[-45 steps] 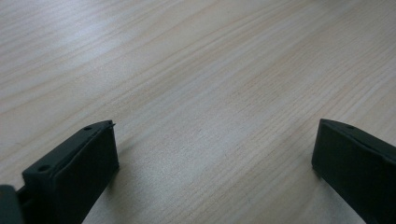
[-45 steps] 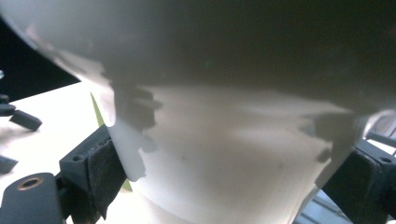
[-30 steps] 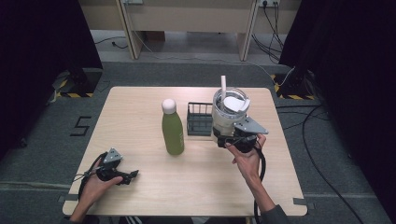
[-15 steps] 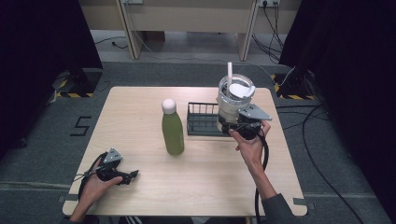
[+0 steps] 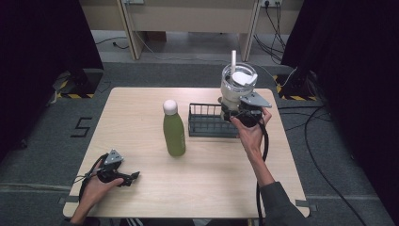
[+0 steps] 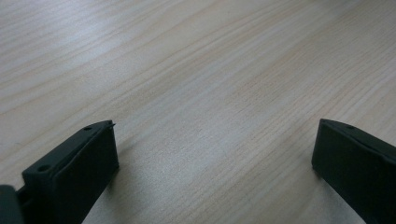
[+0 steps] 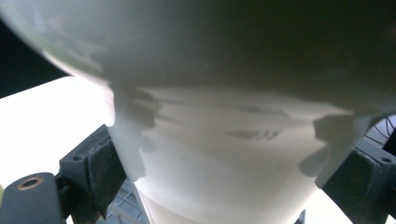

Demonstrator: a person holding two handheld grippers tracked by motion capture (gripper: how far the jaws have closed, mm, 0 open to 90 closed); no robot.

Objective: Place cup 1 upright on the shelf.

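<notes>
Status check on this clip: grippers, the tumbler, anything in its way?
Right gripper clamped on tumbler, lifted above black rack. Left gripper open, on table. Green bottle well aside.

**Colours on the table**

The table [image 5: 141,117] is pale wood with a fine lengthwise grain. The bottle [image 5: 174,134] is olive green with a white cap. The wire basket [image 5: 207,123] is black. The tumbler [image 5: 235,89] has a white body, a clear lid and a white straw. The 2 grippers, left gripper [image 5: 133,176] and right gripper [image 5: 235,112], are black, each topped with a grey plate.
</notes>
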